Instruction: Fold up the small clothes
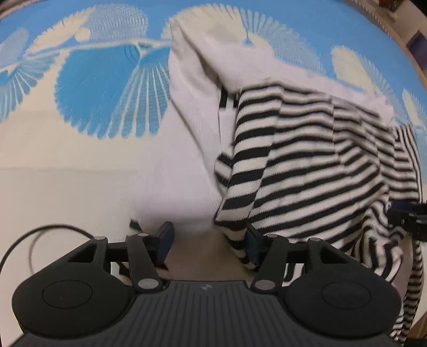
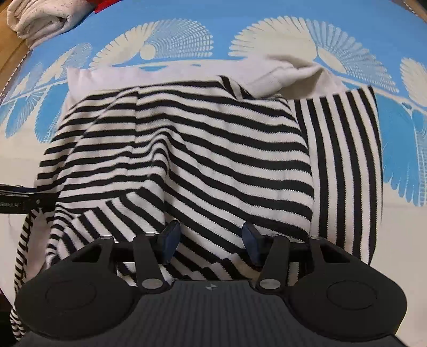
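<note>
A black-and-white striped garment [image 2: 186, 154] with white parts lies rumpled on a blue and white patterned cloth [image 2: 267, 29]. In the right wrist view my right gripper [image 2: 210, 241] is open just over its near edge, with striped fabric between and under the fingers. In the left wrist view the same garment [image 1: 315, 165] lies to the right. My left gripper [image 1: 209, 240] is open at its left edge, and the right finger touches a hanging striped fold. The right gripper's black body [image 1: 408, 219] shows at the right edge.
A folded white towel [image 2: 40, 21] lies at the far left corner of the patterned cloth, next to something red. A wooden edge [image 1: 411, 48] runs along the far right in the left wrist view. A black cable [image 1: 34, 235] loops by my left gripper.
</note>
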A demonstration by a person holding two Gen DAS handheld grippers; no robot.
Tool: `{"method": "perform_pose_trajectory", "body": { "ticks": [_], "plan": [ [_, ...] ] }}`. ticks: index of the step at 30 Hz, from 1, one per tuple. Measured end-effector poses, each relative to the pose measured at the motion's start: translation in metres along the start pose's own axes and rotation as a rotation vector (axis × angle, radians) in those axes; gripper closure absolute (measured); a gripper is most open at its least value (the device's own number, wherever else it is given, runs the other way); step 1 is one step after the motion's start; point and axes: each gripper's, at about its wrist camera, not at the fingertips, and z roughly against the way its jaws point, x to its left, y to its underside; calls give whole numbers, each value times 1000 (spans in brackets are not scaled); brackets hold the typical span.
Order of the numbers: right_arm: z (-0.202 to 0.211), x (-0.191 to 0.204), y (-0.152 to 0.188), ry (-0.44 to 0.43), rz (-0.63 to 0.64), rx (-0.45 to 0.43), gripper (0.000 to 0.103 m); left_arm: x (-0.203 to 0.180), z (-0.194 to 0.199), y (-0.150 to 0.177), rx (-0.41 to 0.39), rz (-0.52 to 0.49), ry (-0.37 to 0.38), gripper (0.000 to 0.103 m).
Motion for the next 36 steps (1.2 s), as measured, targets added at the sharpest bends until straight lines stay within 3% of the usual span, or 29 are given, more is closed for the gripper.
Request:
{"method": "perform_pose_trajectory", "body": {
  "ticks": [4, 8, 11, 14, 19, 21, 25, 28, 30, 32, 34, 36],
  "plan": [
    [12, 0, -3, 7, 2, -56, 49, -4, 19, -4, -91, 14, 35, 43],
    [-3, -13, 6, 62, 10, -2, 49, -11, -8, 3, 20, -38, -63, 40],
    [11, -8, 9, 90, 3, -52, 50, -14, 0, 5, -11, -40, -74, 40],
    [53, -2, 19, 99, -91, -212, 50, -22, 33, 8, -119, -47, -91, 40],
    [145, 12, 54, 28, -161, -545, 50, -34, 99, 34, -367, -85, -130, 40],
    [180, 19, 75, 36, -133, -657, 49, -35, 121, 45, -409, -83, -149, 40],
    [229, 25, 125, 64, -103, -791, 48, -32, 173, 80, -495, -78, -165, 40],
    [247, 21, 162, 60, -129, -803, 43, -23, 207, 120, -562, -59, -153, 40],
    [252, 18, 184, 105, -132, -788, 43, -17, 225, 151, -602, -48, -141, 40],
    [250, 19, 206, 139, -124, -780, 43, -11, 235, 182, -651, -52, -143, 48],
    [241, 23, 229, 208, -116, -754, 43, -8, 235, 211, -686, -79, -150, 64],
    [228, 23, 251, 282, -119, -727, 43, -3, 223, 235, -665, -91, -140, 76]
  ]
}}
